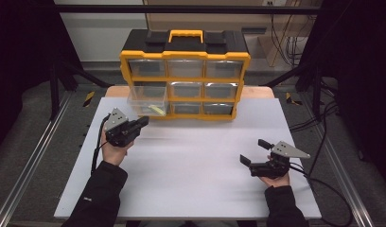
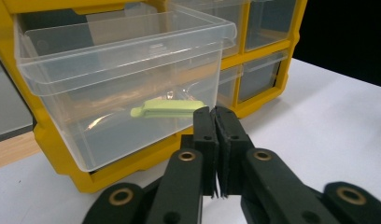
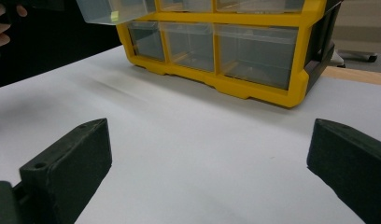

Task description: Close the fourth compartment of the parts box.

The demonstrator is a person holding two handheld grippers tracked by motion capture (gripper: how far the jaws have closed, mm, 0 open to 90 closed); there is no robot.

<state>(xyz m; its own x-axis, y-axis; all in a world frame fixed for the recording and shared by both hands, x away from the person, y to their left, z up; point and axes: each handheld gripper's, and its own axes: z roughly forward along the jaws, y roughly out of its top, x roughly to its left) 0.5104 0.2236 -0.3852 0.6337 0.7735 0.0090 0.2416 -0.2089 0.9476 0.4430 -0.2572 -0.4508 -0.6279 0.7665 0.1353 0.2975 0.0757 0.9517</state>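
Note:
A yellow and black drawer cabinet (image 1: 185, 73) stands at the back of the white table (image 1: 191, 179). Its middle-left clear drawer (image 1: 147, 99) is pulled out, and a pale green flat piece (image 2: 172, 107) lies inside it (image 1: 156, 109). My left gripper (image 1: 143, 122) hovers just in front of that drawer with its jaws pressed together and nothing between them (image 2: 215, 140). My right gripper (image 1: 252, 151) rests low at the table's right side, jaws spread wide and empty, facing the cabinet (image 3: 254, 60).
The other clear drawers (image 1: 222, 90) sit closed in the cabinet. Black frame rails (image 1: 54, 90) and cables (image 1: 323, 123) flank the table. A wide stretch of white tabletop lies between the two grippers.

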